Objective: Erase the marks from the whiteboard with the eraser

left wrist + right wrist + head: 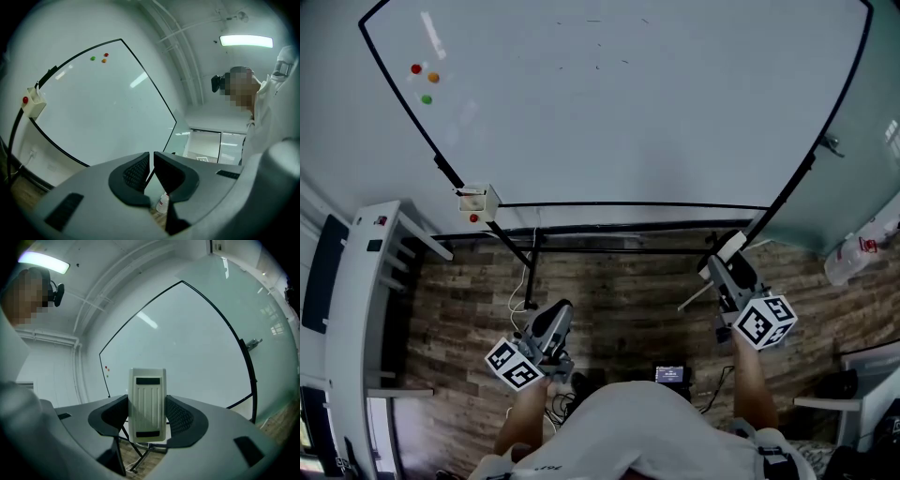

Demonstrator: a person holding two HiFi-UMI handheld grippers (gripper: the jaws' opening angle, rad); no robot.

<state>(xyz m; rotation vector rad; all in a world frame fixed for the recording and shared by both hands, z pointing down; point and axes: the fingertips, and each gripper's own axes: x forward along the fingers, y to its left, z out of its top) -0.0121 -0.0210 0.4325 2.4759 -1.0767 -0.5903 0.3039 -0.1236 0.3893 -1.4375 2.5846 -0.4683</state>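
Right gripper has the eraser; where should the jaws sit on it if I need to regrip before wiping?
Copy the present hold. The right gripper clamps the eraser across its two long, straight sides near mid-length, with the ribbed back facing the gripper's camera. Those parallel sides suit the pads. One end juts past the jaws toward the whiteboard. The wiping face is hidden, probably on the far side.

Cream ribbed eraser (147,404) upright, clamped in right claw (147,414); black-framed whiteboard (675,131), few faint marks (598,66).

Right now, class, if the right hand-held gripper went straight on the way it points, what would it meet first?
Probably the whiteboard: the eraser in the right hand-held gripper faces its bare surface, nothing visible between; depth is unclear.
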